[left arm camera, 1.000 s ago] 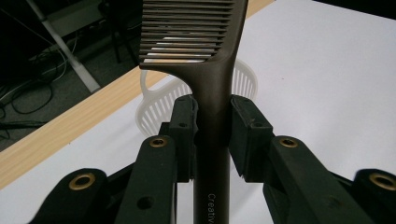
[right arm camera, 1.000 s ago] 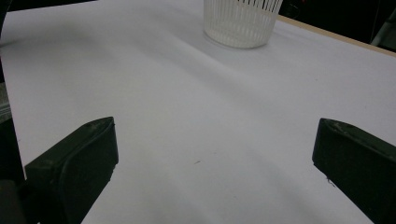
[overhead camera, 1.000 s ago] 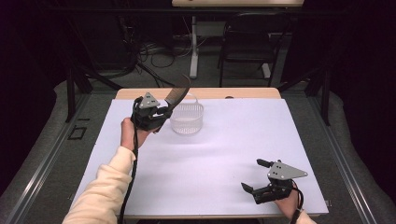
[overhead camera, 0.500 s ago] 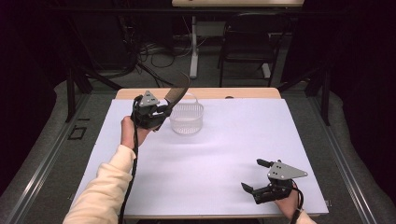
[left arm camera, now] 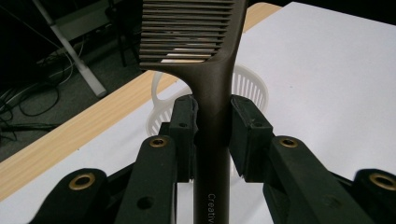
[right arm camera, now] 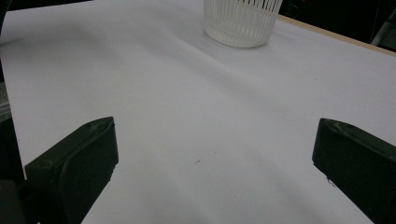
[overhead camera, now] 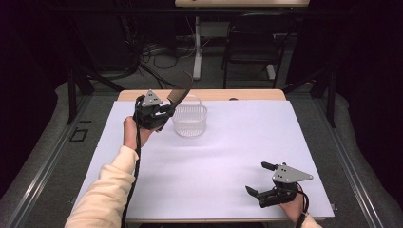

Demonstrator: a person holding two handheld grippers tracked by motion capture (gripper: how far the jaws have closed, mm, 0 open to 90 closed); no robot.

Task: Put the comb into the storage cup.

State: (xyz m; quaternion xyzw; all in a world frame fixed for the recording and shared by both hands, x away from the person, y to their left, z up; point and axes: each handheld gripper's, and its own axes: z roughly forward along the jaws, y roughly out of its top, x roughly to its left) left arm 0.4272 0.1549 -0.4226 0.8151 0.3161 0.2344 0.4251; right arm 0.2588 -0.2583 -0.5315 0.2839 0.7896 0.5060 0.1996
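Brown plastic comb (left arm camera: 212, 84) sits clamped by its handle between the jaws of the left gripper (overhead camera: 159, 114), teeth end tilted up over the near rim of the white basket (overhead camera: 190, 121). Nothing can be made out inside the basket, which stands on the white table (overhead camera: 214, 161) toward its far side. A cream sleeve (overhead camera: 102, 194) reaches up the left side, hand raised above the surface. Low at the near right corner, the right gripper (overhead camera: 260, 179) has its jaws spread wide and empty.
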